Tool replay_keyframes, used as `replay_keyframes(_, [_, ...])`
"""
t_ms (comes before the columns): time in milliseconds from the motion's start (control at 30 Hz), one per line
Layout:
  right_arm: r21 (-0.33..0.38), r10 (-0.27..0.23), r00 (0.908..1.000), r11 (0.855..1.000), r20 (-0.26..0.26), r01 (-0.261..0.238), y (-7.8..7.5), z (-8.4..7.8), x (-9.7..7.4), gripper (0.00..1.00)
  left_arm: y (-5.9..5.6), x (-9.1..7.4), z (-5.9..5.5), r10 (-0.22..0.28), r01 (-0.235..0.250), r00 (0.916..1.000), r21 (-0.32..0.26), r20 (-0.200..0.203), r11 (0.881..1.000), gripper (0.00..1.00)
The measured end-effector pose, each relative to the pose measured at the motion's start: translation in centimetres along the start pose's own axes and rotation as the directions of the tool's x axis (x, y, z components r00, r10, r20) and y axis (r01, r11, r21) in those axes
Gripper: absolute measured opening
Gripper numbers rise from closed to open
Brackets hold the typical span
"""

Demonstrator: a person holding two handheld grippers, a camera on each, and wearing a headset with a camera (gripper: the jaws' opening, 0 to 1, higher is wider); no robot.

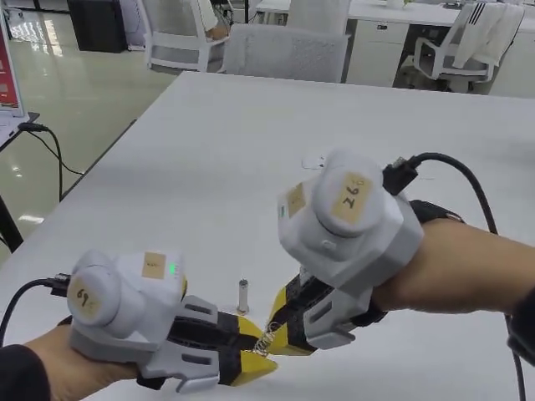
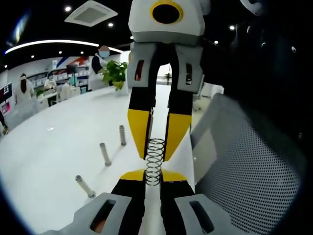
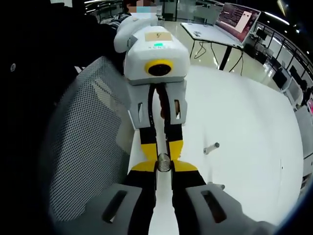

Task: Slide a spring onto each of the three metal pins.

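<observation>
Nearest us in the left gripper view, the left gripper (image 2: pixel 153 177) rises from 6 o'clock, its jaws pressed onto the near end of the spring (image 2: pixel 155 159). The right gripper (image 2: pixel 156 155) comes in from 12 o'clock, almost tip to tip with the left. Its yellow jaws pinch the far end of the same spring, so the spring is held between the two grippers, gripped at both ends, near the edge of the table (image 2: pixel 58 147).

From 8 to 10 o'clock of the spring we see three pins (image 2: pixel 104 154) standing upright in a row on the table, spaced apart and clear of the spring.

In the head view the grippers meet at 6 o'clock, the left reaching in from 8 o'clock and the right from 2 o'clock. One of the pins stands near the spring, at 11 o'clock of it.

At 3 o'clock in the left gripper view we see a mesh chair (image 2: pixel 244 176).
</observation>
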State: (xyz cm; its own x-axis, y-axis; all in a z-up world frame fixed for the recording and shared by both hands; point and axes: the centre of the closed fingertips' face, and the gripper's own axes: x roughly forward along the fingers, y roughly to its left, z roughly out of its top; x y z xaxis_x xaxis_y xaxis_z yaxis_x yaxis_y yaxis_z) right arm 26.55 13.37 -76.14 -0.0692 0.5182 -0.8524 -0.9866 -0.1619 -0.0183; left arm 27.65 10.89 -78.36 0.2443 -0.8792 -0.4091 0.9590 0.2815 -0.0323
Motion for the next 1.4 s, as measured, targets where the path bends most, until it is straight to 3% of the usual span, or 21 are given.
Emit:
replay_keyframes(200, [0.006, 0.001, 0.9998, 1.000, -0.019, -0.001, -0.2, -0.3, 0.3, 0.09, 0.0, 0.0, -0.2, 0.001, -0.001, 0.9999, 0.005, -0.012, 1.000, 0.03])
replay_keyframes(733, [-0.003, 0.022, 0.9987, 1.000, -0.045, -0.022, -0.1, -0.5, 1.1, 0.08, 0.0, 0.0, 0.1, 0.001, -0.001, 1.0000, 0.007, 0.004, 1.000, 0.03])
replay_keyframes(1000, [0.012, 0.015, 0.9987, 1.000, -0.049, -0.015, -0.3, -0.6, 1.1, 0.08, 0.4, -0.1, 0.0, 0.013, -0.013, 0.9998, -0.019, 0.015, 1.000, 0.04])
replay_keyframes(1400, [0.037, -0.008, 0.9970, 0.999, -0.077, 0.011, -1.2, -1.8, 0.4, 0.08, 0.8, -0.6, -0.4, 0.030, -0.029, 0.9995, -0.049, 0.014, 0.998, 0.15])
